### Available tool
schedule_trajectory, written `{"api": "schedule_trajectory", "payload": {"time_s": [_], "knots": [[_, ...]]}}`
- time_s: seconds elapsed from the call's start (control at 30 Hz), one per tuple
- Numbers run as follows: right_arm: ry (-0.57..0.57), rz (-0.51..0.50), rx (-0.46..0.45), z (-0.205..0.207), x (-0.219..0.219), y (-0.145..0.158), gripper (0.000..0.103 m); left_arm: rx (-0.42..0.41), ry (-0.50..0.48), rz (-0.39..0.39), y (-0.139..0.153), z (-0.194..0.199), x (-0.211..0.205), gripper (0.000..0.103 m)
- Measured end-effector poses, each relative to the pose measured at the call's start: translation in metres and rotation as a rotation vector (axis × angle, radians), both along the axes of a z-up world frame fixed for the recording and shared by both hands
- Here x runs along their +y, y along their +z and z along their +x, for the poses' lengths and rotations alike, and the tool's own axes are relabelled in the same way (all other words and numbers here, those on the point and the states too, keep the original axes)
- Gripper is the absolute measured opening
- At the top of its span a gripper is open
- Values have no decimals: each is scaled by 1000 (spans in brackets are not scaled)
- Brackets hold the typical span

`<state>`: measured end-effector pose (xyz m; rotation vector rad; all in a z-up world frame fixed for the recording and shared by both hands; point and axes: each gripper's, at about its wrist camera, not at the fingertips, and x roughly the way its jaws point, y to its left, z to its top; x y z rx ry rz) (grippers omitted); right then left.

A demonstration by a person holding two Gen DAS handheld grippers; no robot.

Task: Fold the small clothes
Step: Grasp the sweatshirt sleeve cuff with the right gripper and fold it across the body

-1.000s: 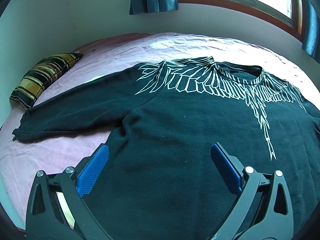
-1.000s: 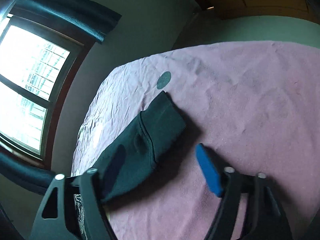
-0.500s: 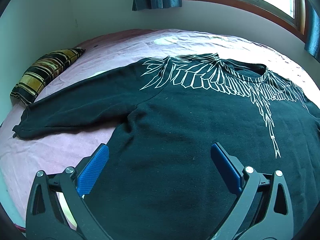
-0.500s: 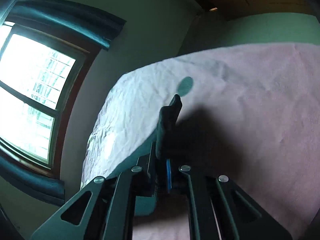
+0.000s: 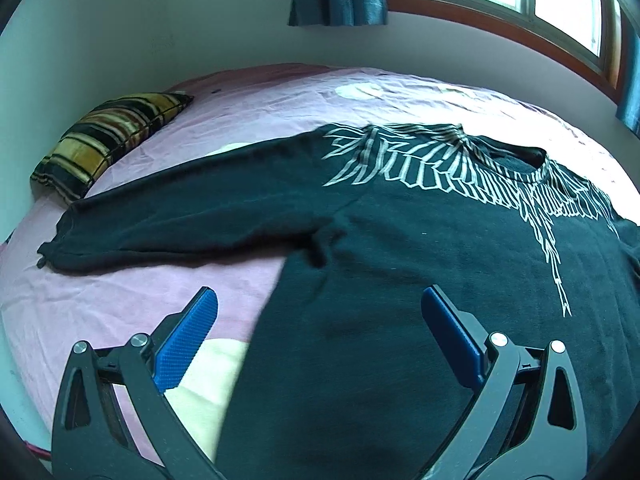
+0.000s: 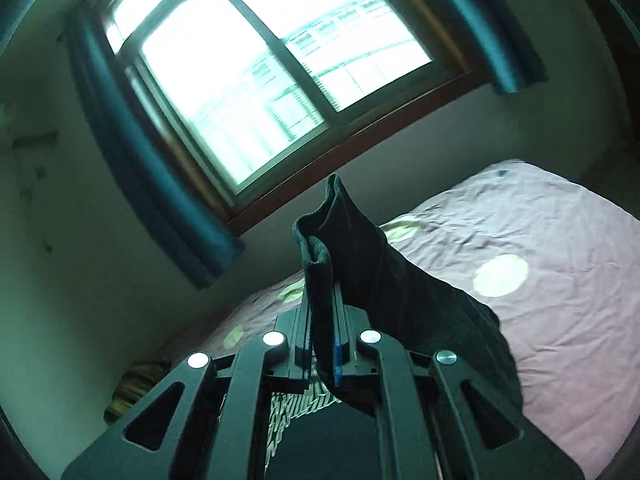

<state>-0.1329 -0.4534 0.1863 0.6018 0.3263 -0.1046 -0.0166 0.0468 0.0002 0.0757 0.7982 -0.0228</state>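
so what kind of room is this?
Most likely a bedroom: a bed with a pink sheet, a striped pillow by the wall, and a window with blue curtains.

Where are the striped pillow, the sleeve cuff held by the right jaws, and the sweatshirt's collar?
striped pillow (image 5: pixel 108 140), left wrist view, middle of its top face.
sleeve cuff (image 6: pixel 320 248), right wrist view, folded rim.
collar (image 5: pixel 520 158), left wrist view, back edge.
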Motion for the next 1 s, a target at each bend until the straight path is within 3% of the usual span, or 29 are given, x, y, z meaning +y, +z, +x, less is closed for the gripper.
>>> {"api": "schedule_trajectory", "payload": {"time_s": [0.23,0.5,0.7,1.0], "knots": [[310,-109,36,77,149,-10,8,-18,50,9,5,-10,35,101],[531,-297,173,112,275,-77,8,-27,85,-16,9,-12,57,101],[642,-409,272,115,337,-125,8,-14,75,-12,4,-10,54,101],[754,-443,448,119,374,-176,8,14,72,-7,-5,-8,49,101]]}}
